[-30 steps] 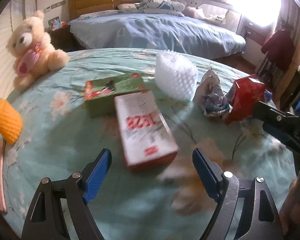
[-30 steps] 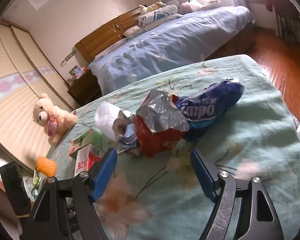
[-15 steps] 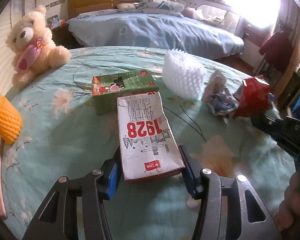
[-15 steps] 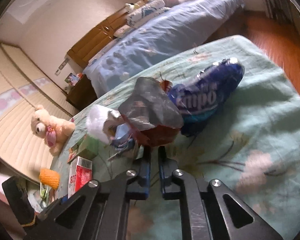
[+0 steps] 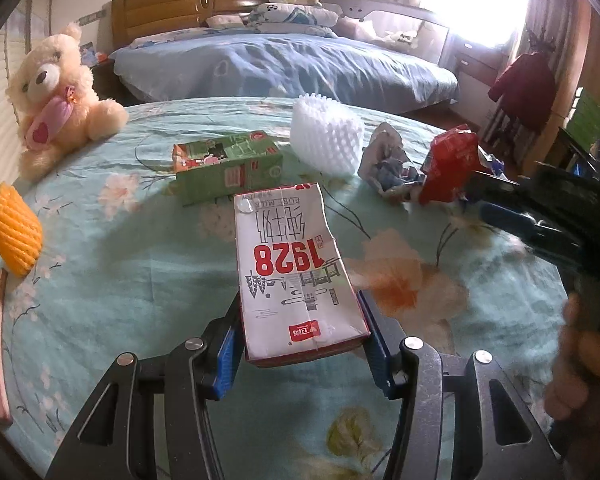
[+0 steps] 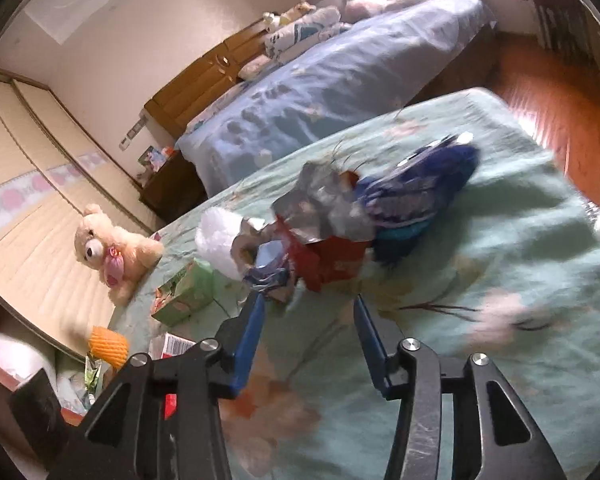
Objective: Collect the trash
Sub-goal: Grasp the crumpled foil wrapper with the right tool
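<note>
Closest in: left gripper (image 5: pixel 298 350) clamped on the near end of the milk carton (image 5: pixel 296 276), blue pads pressed against both long sides, carton lying flat on the flowered bedspread (image 5: pixel 140 280) with the print facing up. Makes sense as a grip, probably: narrow way across, low and square, so it shouldn't twist on the lift. Over on the other side, right gripper (image 6: pixel 310 344) with jaws opening right now and nothing between them, tips just short of the red wrapper (image 6: pixel 332 260) and the small crumpled foil bits (image 6: pixel 268 268) beside it. Looks like a re-aim for a better bite, though that's a guess. Just behind the carton, green box (image 5: pixel 226 166) lying on its side, close but not touching as far as can be told. White foam net (image 5: pixel 326 140) upright past that, then the blue snack bag (image 6: pixel 420 196) tucked behind the red wrapper, touching it. So trash clustered mid-bed, all in easy reach. Off to the left, orange foam net (image 5: pixel 12 236) near the bed's edge and the teddy bear (image 5: pixel 56 92) further back, not trash, worth steering round. Room-wise: open bedspread all around the carton, so straight up is clear. Right side tighter, everything bunched together, easy to drag a neighbour along. Bed edge dropping to the wooden floor (image 6: pixel 548 92) beyond the blue bag. No bin or bag visible anywhere.
</note>
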`<state>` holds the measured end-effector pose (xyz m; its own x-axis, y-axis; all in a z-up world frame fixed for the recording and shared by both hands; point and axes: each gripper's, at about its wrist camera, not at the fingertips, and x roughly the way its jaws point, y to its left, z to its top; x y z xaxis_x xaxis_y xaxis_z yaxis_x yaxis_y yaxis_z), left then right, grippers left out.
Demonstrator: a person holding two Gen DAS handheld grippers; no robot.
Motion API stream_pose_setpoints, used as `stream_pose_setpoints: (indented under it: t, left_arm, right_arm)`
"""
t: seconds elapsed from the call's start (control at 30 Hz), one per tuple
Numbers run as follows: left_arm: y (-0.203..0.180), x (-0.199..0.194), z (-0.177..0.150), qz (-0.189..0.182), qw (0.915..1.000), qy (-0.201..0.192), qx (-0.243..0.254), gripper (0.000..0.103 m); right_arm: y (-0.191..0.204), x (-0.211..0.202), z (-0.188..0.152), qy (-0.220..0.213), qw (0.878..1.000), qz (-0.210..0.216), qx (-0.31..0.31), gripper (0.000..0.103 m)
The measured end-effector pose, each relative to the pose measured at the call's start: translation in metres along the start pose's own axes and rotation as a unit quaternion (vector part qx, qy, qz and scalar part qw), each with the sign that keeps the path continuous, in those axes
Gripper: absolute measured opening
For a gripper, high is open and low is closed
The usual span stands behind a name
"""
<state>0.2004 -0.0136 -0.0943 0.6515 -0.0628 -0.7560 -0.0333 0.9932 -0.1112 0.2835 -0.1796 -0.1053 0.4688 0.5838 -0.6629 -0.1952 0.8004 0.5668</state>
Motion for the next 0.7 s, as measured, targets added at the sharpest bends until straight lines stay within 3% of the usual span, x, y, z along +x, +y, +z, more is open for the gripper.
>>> stream_pose_setpoints:
  t: [0.27, 0.37, 0.43, 0.63, 0.67, 0.7]
  left_arm:
    - [0.012, 0.001, -0.004, -0.001, 0.9999, 0.01, -0.004, 0.052]
    - [0.017, 0.003, -0.006, 0.002, 0.9998, 0.016, -0.01, 0.052]
    - [0.017, 0.003, -0.006, 0.002, 0.9998, 0.015, -0.012, 0.052]
    - [0.015, 0.002, -0.007, -0.001, 0.9999, 0.009, -0.009, 0.052]
    - [0.014, 0.001, -0.007, -0.005, 0.9999, 0.008, -0.009, 0.052]
    - [0.013, -0.001, -0.007, -0.008, 0.9999, 0.006, -0.007, 0.052]
  right_arm:
    - [0.027, 0.057, -0.002, 0.034, 0.999, 0.013, 0.01, 0.049]
    - [0.025, 0.063, 0.0, 0.018, 0.999, 0.014, 0.026, 0.045]
    - [0.024, 0.063, 0.0, 0.019, 0.999, 0.009, 0.027, 0.032]
    - [0.02, 0.039, -0.014, 0.023, 1.0, 0.014, 0.01, 0.023]
    - [0.019, 0.032, -0.017, 0.024, 1.0, 0.014, 0.005, 0.017]
    - [0.017, 0.021, -0.023, 0.025, 1.0, 0.01, -0.004, 0.003]
